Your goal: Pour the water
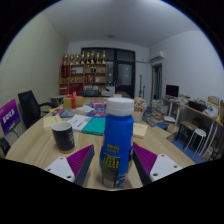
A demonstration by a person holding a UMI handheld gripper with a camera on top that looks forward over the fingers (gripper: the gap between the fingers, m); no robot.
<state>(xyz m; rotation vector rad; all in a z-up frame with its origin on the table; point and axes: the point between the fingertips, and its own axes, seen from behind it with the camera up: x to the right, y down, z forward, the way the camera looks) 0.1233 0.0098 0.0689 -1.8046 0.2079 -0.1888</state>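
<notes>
A blue plastic bottle [118, 140] with a white cap and a dark label stands upright between my fingers, close to the camera. My gripper [117, 168] is shut on it, with the purple pads [82, 160] pressing against its lower sides. The bottle's base hangs in front of the near edge of the round wooden table [40, 150]. To the left of the bottle and a little beyond the fingers, a black cup [63, 135] stands on the table; I cannot see what is inside it.
Papers and a teal book [93, 126] lie mid-table, with boxes and small items behind. A black chair [29, 106] and a purple one [8, 118] stand to the left. Shelves [88, 75] line the back wall, and a desk with a monitor [172, 92] is on the right.
</notes>
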